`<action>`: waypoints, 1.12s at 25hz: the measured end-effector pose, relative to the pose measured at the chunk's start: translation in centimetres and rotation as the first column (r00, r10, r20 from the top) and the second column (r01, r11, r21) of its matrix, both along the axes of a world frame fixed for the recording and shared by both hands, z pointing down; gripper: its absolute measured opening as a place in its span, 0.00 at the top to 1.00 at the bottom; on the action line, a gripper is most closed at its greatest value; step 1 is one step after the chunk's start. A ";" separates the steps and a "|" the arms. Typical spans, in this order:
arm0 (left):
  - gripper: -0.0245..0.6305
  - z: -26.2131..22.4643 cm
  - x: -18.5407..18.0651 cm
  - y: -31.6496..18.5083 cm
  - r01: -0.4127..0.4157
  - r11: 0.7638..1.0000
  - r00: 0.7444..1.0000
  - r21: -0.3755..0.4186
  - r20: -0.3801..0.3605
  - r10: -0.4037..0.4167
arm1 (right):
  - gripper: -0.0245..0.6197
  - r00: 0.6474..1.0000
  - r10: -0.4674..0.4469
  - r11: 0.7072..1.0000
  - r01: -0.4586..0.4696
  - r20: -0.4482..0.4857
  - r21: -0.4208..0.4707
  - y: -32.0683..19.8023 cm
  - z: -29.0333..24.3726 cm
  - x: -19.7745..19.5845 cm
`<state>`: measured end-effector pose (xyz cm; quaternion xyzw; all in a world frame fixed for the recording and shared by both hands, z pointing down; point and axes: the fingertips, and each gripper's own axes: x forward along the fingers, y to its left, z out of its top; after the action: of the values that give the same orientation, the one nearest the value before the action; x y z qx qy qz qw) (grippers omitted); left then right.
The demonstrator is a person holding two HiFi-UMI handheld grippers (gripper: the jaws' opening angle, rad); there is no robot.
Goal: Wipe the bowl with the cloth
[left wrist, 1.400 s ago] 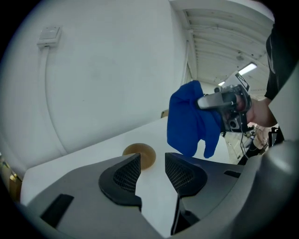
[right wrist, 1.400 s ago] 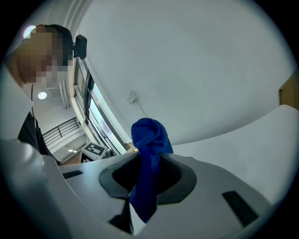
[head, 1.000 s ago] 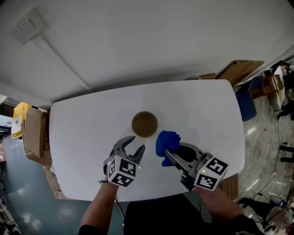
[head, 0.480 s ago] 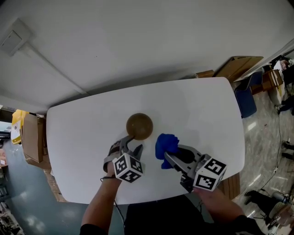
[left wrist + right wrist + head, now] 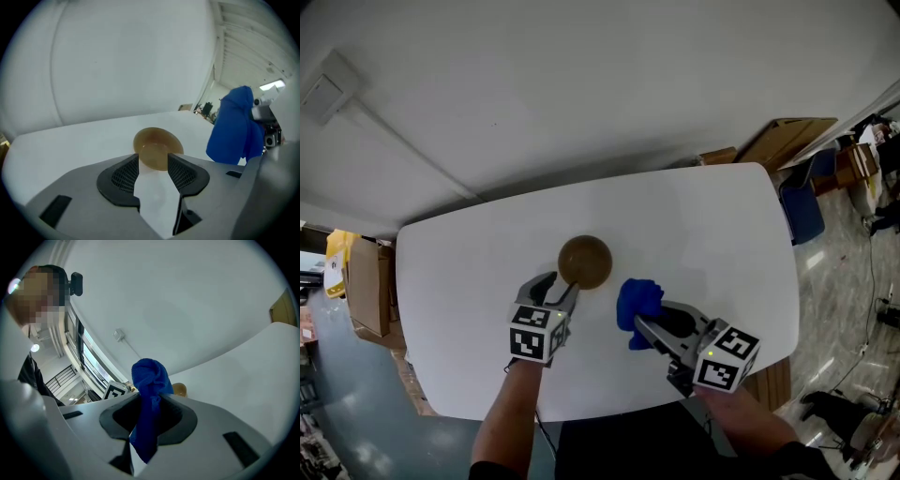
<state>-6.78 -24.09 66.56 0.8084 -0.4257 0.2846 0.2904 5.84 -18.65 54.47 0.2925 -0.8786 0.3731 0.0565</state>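
Fuzzy blue cloth [image 5: 638, 302], smooth matt bowl [image 5: 585, 261]

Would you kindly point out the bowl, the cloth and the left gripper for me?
bowl [image 5: 585, 262]: head view, centre of its inside.
cloth [image 5: 637, 302]: head view, middle of the bunched part.
left gripper [image 5: 559, 287]: head view, midway between its fingertips.

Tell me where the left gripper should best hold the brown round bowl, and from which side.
Grip the brown round bowl by its narrow lower body, coming low from the near side. Its rim flares wider than the jaw gap, while the lower body fits between the pads of the left gripper, which appear closed on it. The right gripper holds the blue cloth.
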 end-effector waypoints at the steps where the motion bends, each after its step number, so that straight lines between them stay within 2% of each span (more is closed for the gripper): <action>1: 0.65 0.3 -0.5 -0.2 0.021 1.000 1.000 -0.019 -0.003 -0.021 | 0.84 1.000 -0.001 1.000 0.001 0.001 -0.002 0.0 0.0 0.0; 5: 0.64 1.8 -1.4 -0.6 0.058 0.994 0.998 -0.088 -0.002 -0.058 | 0.84 1.000 -0.005 1.000 0.005 0.004 -0.010 -0.2 0.2 -0.3; 12: 0.64 1.9 -0.3 -1.6 0.094 0.983 0.984 -0.157 -0.135 -0.115 | 0.84 1.000 -0.009 1.000 0.009 0.003 -0.025 -0.5 0.7 -0.4; 17: 0.64 2.6 -0.1 -2.6 0.111 0.975 0.979 -0.192 -0.149 -0.141 | 0.84 1.000 -0.010 0.999 0.011 0.007 -0.037 -0.2 0.9 -0.3; 20: 0.70 3.3 -0.1 -3.0 0.109 0.969 0.982 -0.220 -0.127 -0.139 | 0.84 1.000 -0.008 0.999 0.009 0.005 -0.042 -0.2 1.1 -0.1; 21: 0.78 3.4 -0.1 -3.1 0.106 0.970 0.985 -0.218 -0.109 -0.132 | 0.84 1.000 -0.007 0.999 0.008 0.006 -0.044 -0.3 1.1 0.0; 24: 0.91 3.1 -0.1 -3.2 0.095 0.976 0.992 -0.194 -0.060 -0.109 | 0.84 1.000 -0.004 0.999 0.005 0.010 -0.049 -0.2 1.2 0.2; 28: 0.93 2.8 0.1 -2.6 0.089 0.977 0.993 -0.193 -0.055 -0.102 | 0.84 1.000 -0.004 0.999 0.005 0.017 -0.044 -0.1 0.8 0.1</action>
<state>-6.68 -26.72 69.34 0.7642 -0.4253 0.2837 0.3933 5.99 -18.75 55.29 0.2859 -0.8713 0.3948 0.0564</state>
